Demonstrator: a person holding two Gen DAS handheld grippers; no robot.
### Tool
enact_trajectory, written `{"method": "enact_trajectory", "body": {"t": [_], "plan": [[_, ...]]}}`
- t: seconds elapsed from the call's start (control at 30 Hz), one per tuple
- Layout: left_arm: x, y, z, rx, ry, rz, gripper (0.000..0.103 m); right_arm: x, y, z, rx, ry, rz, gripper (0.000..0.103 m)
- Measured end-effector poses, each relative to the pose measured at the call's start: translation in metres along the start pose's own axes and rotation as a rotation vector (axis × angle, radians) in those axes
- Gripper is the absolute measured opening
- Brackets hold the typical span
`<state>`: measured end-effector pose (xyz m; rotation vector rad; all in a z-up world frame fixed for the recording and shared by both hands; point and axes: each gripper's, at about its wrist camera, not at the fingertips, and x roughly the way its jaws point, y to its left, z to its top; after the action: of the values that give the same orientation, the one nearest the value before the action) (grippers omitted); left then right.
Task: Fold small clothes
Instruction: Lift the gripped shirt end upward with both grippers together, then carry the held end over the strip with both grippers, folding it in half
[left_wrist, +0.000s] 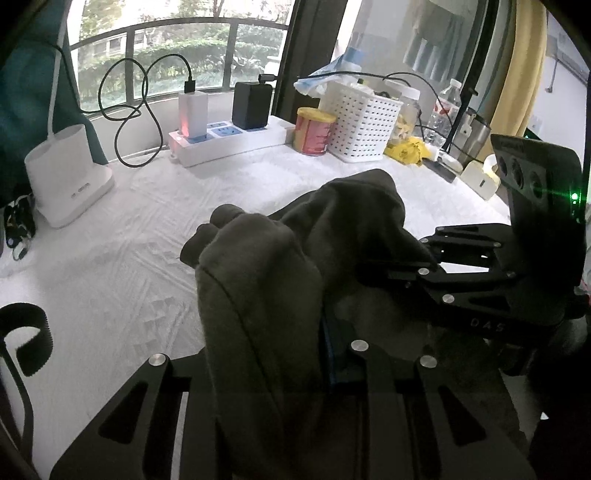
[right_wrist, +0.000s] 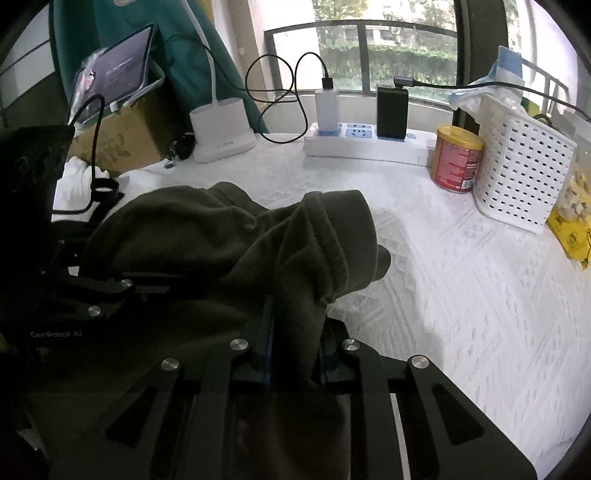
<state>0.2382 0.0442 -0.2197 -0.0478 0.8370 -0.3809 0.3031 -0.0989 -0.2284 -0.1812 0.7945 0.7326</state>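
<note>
A dark olive garment (left_wrist: 343, 218) with a ribbed cuff (right_wrist: 343, 229) hangs bunched between both grippers above the white quilted table (left_wrist: 122, 258). In the left wrist view my left gripper (left_wrist: 327, 332) is shut on a fold of it, and the cloth drapes over and hides the fingertips. My right gripper (left_wrist: 421, 267) comes in from the right of that view, clamped on the same garment. In the right wrist view my right gripper (right_wrist: 295, 332) pinches a strip of the cloth between its blue pads. My left gripper (right_wrist: 122, 284) grips the garment (right_wrist: 207, 236) at the left.
Along the table's far edge stand a white power strip (left_wrist: 229, 140) with chargers and looping cables, a red and yellow can (right_wrist: 456, 158), a white perforated basket (right_wrist: 521, 170) and a white box-shaped device (left_wrist: 68, 177). A cardboard box (right_wrist: 122, 136) with a tablet stands at the far left.
</note>
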Motion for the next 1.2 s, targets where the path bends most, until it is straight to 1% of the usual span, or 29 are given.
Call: {"method": "enact_trajectory", "body": {"t": [0.13,0.3,0.43,0.53,0.87,1.2], "plan": [[-0.008,-0.005,-0.004,-0.011,-0.018,-0.01,0.023,-0.013,0.005,-0.002,-0.002,-0.019,0.003,0.018],[-0.019,-0.015,-0.004,0.004,-0.039,-0.011,0.023,-0.029,0.009,-0.004,-0.001,-0.044,0.004,0.018],[-0.028,-0.026,-0.005,0.029,-0.074,0.033,0.023,-0.042,0.011,-0.005,0.006,-0.069,0.004,0.017],[-0.036,-0.033,-0.005,0.028,-0.102,0.034,0.023,-0.051,0.014,-0.007,0.009,-0.087,0.002,0.017],[-0.062,-0.049,-0.006,0.047,-0.149,0.038,0.023,-0.088,0.026,-0.008,-0.002,-0.152,-0.005,0.017],[-0.088,-0.062,-0.012,0.05,-0.215,0.029,0.023,-0.12,0.04,-0.012,-0.024,-0.207,-0.026,0.017]]}}
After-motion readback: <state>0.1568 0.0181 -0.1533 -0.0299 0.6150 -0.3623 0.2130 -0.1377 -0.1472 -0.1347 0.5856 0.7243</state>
